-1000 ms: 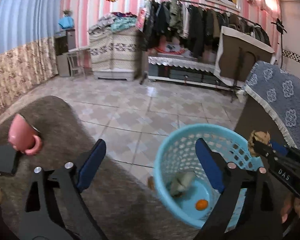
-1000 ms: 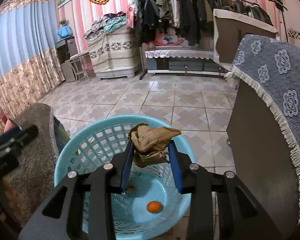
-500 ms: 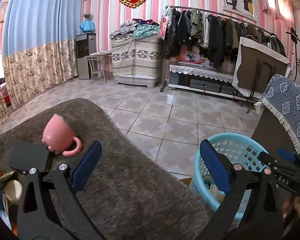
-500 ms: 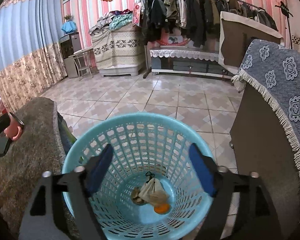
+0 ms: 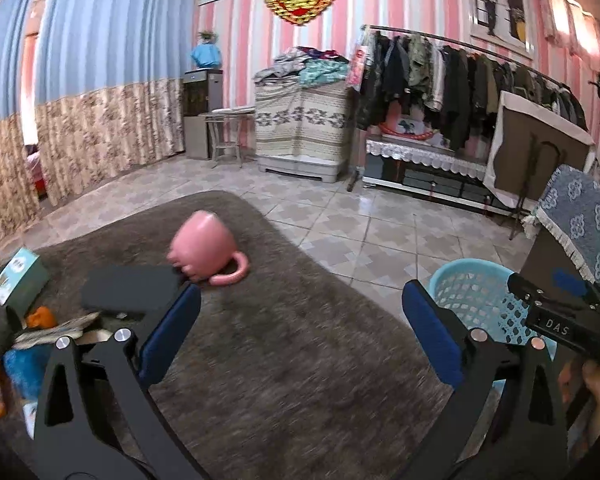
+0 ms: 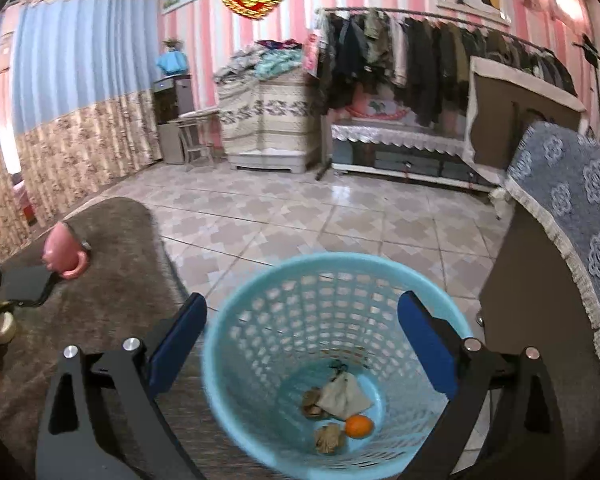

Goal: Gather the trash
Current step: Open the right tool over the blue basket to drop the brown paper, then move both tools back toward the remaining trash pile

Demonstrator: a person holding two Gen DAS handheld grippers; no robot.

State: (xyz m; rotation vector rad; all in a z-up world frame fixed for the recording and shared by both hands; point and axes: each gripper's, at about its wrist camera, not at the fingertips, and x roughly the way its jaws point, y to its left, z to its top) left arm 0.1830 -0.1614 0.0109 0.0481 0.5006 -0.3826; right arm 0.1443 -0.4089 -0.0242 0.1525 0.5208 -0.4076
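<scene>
Right gripper point(image 6: 302, 344) spread wide, nothing between the blue pads point(image 6: 180, 346), hanging over the light-blue basket point(image 6: 260, 292). Basket bottom holds an orange point(image 6: 359, 426), a pale crumpled wrapper point(image 6: 344, 398) and two brownish wads point(image 6: 330, 438). Pink mug point(image 6: 62, 254) lies tipped on the brown rug point(image 6: 112, 288) off to the left.

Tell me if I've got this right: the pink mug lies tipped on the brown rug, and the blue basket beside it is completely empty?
Not quite. The pink mug does lie tipped on the brown rug, but the blue basket isn't empty: the right wrist view shows an orange and crumpled scraps at its bottom.
</scene>
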